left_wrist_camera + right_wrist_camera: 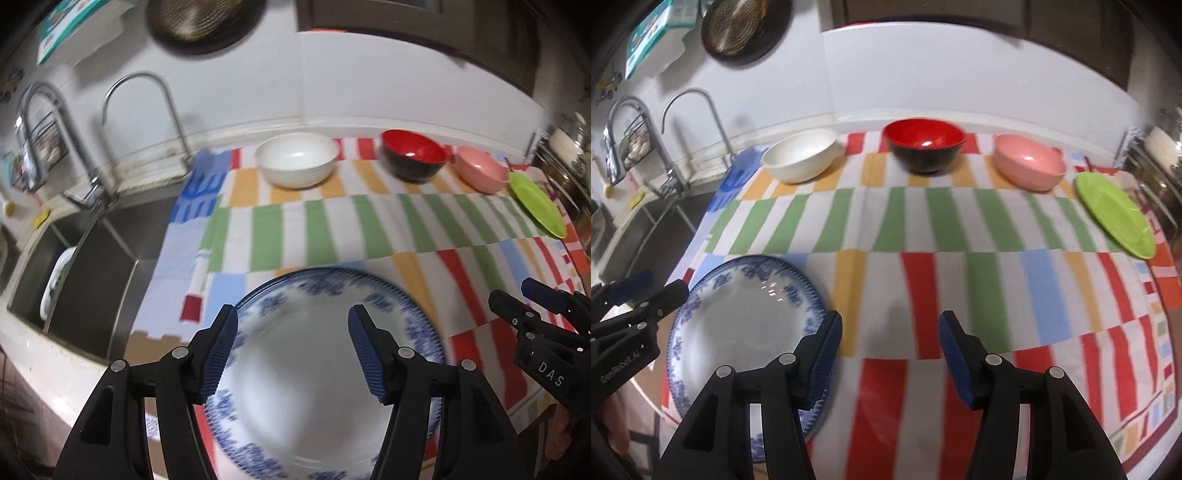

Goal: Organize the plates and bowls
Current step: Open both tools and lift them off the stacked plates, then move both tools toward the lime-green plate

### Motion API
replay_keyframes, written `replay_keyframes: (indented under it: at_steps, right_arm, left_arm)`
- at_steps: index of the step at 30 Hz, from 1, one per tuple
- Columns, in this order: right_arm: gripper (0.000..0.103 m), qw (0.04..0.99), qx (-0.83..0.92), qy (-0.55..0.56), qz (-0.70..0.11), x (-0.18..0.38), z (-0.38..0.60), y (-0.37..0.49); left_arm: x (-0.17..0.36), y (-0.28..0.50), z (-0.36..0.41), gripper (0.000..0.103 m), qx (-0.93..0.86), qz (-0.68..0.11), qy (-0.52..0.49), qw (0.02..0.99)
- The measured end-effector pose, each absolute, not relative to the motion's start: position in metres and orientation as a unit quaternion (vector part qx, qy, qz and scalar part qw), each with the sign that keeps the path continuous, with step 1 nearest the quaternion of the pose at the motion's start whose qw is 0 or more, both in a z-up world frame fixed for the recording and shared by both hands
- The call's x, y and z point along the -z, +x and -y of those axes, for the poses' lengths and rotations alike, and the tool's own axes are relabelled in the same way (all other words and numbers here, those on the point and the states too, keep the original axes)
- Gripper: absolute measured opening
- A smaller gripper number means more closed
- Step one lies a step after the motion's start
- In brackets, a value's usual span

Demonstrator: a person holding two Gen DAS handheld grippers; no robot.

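A blue-and-white plate (314, 369) (738, 325) lies flat on the striped cloth near the counter's front edge. My left gripper (293, 354) hovers above it, open, with nothing between its pads. My right gripper (890, 358) is open over bare cloth just right of the plate; it also shows in the left wrist view as the right gripper (517, 295). Along the back stand a white bowl (297, 160) (801, 158), a red-and-black bowl (413, 155) (923, 147) and a pink bowl (480, 170) (1028, 162). A green plate (537, 205) (1115, 214) lies at the far right.
A steel sink (96, 266) with two taps (147, 110) sits left of the cloth. A round pan (735, 26) hangs on the wall above. A metal rack (1160, 158) stands at the far right. The striped cloth (923, 221) is bare in the middle.
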State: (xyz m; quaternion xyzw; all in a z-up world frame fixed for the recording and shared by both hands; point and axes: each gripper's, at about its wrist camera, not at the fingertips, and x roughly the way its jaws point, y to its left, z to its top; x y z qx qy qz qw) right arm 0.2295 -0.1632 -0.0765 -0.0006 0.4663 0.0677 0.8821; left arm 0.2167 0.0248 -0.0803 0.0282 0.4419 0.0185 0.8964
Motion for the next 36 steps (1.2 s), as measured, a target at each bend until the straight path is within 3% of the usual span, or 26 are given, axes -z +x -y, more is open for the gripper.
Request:
replay_keyframes:
  at_steps: [3,13,22,36]
  right_arm:
    - [0.063,0.888,-0.051,0.012,-0.457,0.067,0.181,0.228]
    - [0.07,0.904,0.019,0.019,-0.426,0.046,0.246,0.224]
    - [0.07,0.91,0.082,0.028,-0.406,0.03,0.305,0.228]
    - [0.07,0.904,0.142,0.046,-0.4,0.022,0.391,0.249]
  left_arm:
    - [0.075,0.223,-0.005,0.063,0.005,-0.435,0.036,0.899]
    - [0.05,0.242,0.064,0.075,0.072,-0.403,0.06,0.91]
    - [0.03,0.261,0.123,0.084,0.115,-0.383,0.081,0.913]
    - [0.018,0.302,0.216,0.085,0.175,-0.365,0.108,0.908]
